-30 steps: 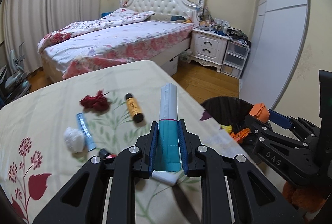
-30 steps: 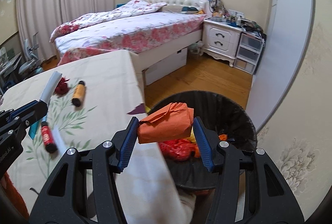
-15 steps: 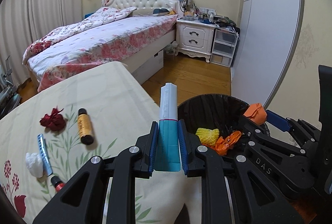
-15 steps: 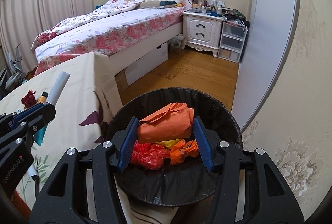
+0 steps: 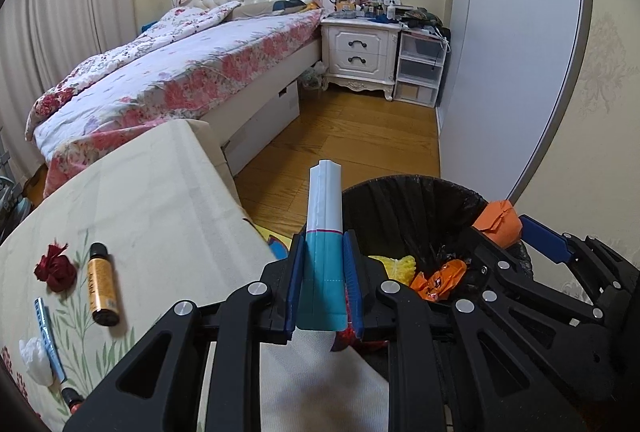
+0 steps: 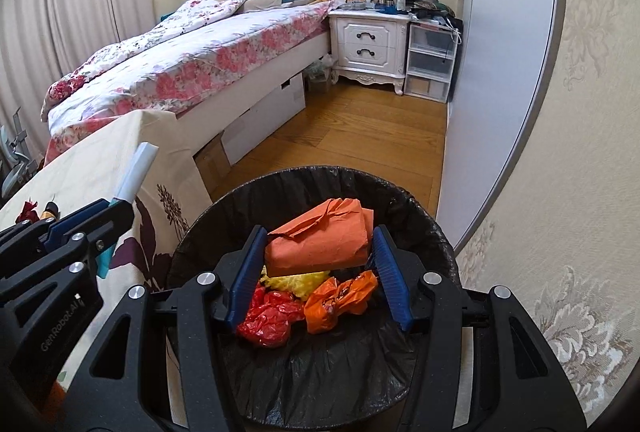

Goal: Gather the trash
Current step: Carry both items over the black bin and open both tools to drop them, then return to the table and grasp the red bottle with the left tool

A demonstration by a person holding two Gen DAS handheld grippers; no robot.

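My left gripper point(image 5: 323, 244) is shut on a flat teal-and-white packet point(image 5: 325, 216) that sticks up past its fingers, at the table's corner beside the bin. My right gripper point(image 6: 318, 232) is shut on a crumpled orange paper wad point(image 6: 320, 242) and hangs over the black-lined trash bin point(image 6: 420, 228). Inside the bin lie a red wrapper point(image 6: 270, 318), an orange wrapper point(image 6: 340, 298) and a yellow piece point(image 6: 298, 280). In the left wrist view the bin point(image 5: 404, 199) sits right of the packet, with the right gripper point(image 5: 516, 228) and its orange wad point(image 5: 498, 222) over the far rim.
On the floral tablecloth point(image 5: 160, 199) lie a dark red crumpled scrap point(image 5: 56, 268), a small amber bottle point(image 5: 102, 286), a blue strip point(image 5: 48, 336) and a white wad point(image 5: 36, 360). A bed point(image 5: 180, 79), a white nightstand point(image 5: 360, 51) and wood floor point(image 5: 340, 143) lie beyond.
Both grippers have swung right, off the table toward the bin. The right gripper with its orange wad now hangs squarely over the bin; the left one with the packet has reached the table corner.
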